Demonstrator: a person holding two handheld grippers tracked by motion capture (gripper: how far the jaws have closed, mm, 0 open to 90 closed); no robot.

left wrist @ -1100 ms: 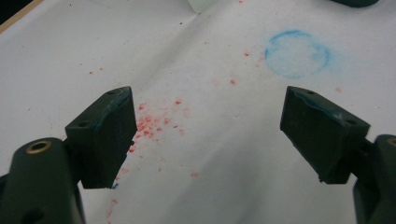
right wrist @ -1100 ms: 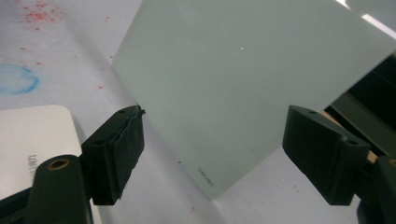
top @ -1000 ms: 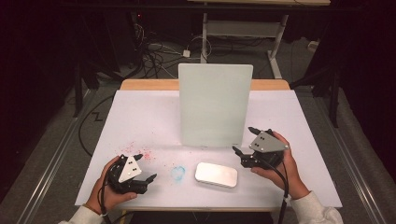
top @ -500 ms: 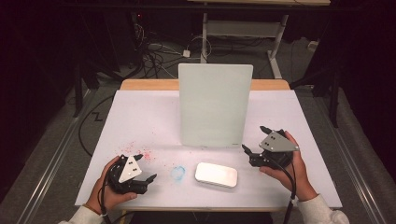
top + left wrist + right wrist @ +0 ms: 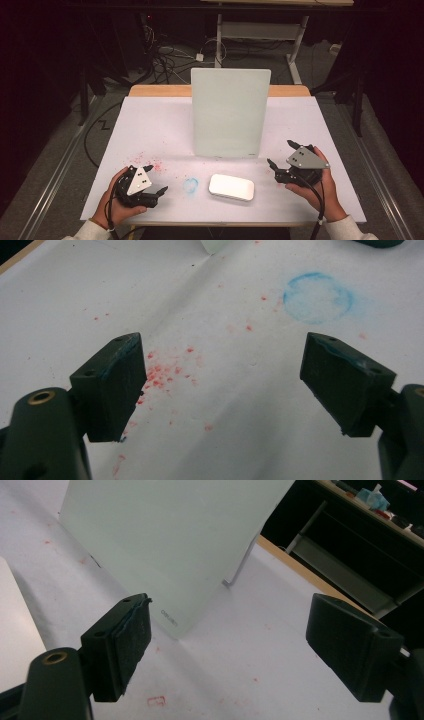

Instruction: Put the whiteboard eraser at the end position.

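Eraser-like white block (image 5: 231,187) lies flat at lower centre of high view, on white tabletop (image 5: 150,125), untouched. Just left of it a faint blue ring smudge (image 5: 190,184); red specks (image 5: 150,165) further left. Frosted upright board (image 5: 230,114) stands behind it, mid frame.

Right hand-held gripper (image 5: 274,169) sits lower right, apart from block, jaws pointing left toward it. Vs. a second ago it has drifted right and slightly toward bottom of frame, away from board's foot; jaws have just been opening, nothing between them, now wide open. In right gripper view board's lower corner (image 5: 170,620) shows betw. the jaws but no contact.

Left hand-held gripper (image 5: 156,192) lower left: open, empty, unmoved.

Read: right side backing off, prob. lining up on block next; no grasp yet.
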